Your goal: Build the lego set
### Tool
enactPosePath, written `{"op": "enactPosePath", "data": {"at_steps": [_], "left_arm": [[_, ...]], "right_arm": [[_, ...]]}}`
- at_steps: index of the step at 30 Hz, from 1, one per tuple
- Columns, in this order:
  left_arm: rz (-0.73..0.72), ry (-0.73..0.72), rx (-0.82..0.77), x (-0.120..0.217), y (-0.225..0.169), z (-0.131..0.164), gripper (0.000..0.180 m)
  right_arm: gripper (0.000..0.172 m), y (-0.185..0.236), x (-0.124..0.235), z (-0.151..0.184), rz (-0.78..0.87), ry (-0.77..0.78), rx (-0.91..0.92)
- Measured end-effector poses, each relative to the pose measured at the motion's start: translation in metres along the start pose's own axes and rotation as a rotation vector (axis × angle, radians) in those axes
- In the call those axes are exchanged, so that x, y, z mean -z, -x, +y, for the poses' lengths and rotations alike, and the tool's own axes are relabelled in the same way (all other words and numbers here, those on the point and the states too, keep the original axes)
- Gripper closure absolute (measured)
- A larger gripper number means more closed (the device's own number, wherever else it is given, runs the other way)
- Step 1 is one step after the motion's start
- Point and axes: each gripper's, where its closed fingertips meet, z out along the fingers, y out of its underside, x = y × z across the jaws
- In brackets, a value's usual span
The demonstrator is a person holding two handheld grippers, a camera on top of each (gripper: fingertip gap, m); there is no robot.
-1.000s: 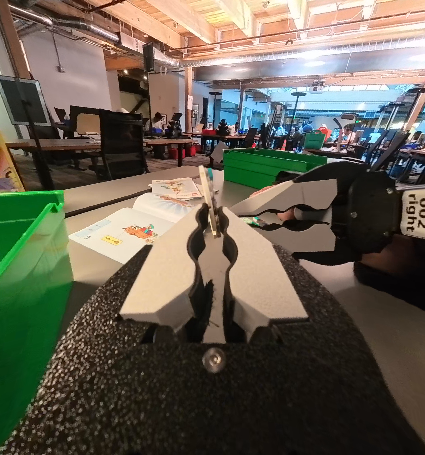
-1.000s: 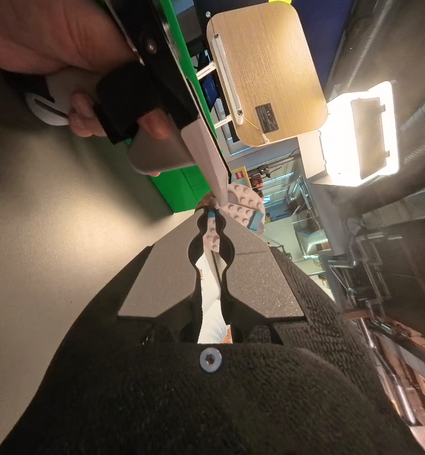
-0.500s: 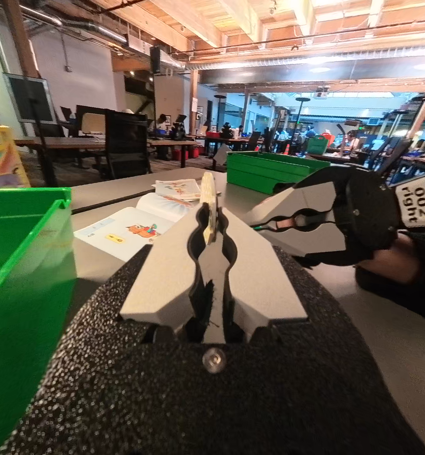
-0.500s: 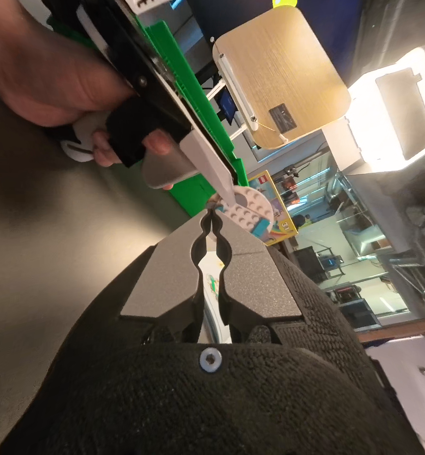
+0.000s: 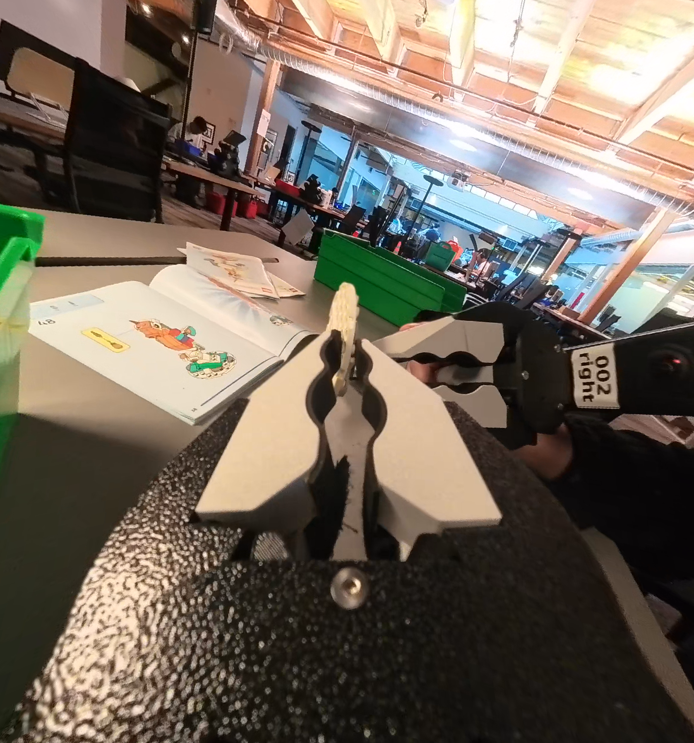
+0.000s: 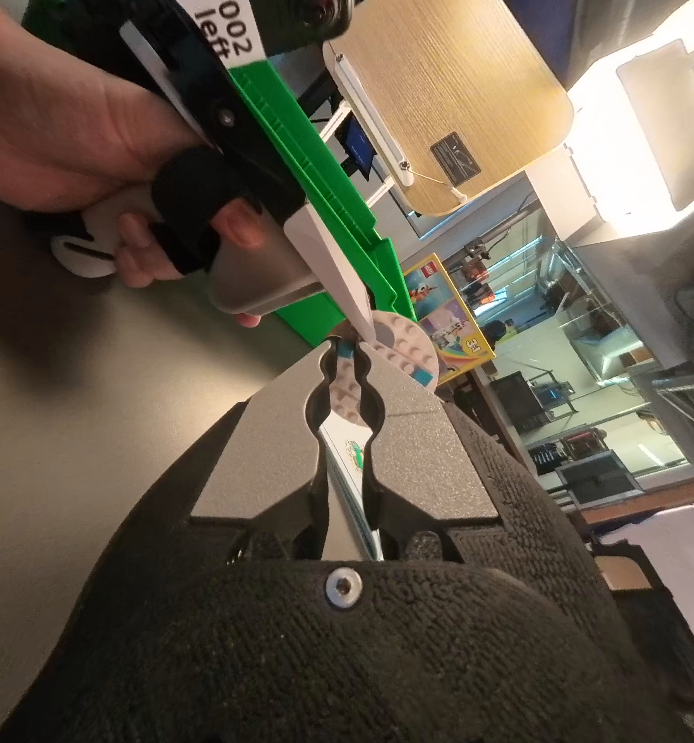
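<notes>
Gripping a round studded plate edge-on at frame centre, left gripper clamped on its lower rim, long face upright. Right gripper just beside, tips nearly together astride a teal tile on that plate; contact unclear. Booklet lower left on table.

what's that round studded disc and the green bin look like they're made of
Round studded disc: looks like hard moulded plastic, pale and matte, with rows of raised studs, as on a toy building plate. Green bin: also seems rigid plastic, smooth and slightly glossy, with moulded ridges along its wall.
</notes>
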Motion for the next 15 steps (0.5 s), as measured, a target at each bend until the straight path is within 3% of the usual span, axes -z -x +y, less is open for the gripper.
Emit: {"op": "enactPosePath", "data": {"at_steps": [15], "left_arm": [[-0.005, 0.011, 0.077, -0.0008, 0.0055, 0.0023, 0.177]], "right_arm": [[0.165, 0.0024, -0.0029, 0.0059, 0.021, 0.075, 0.069]]}}
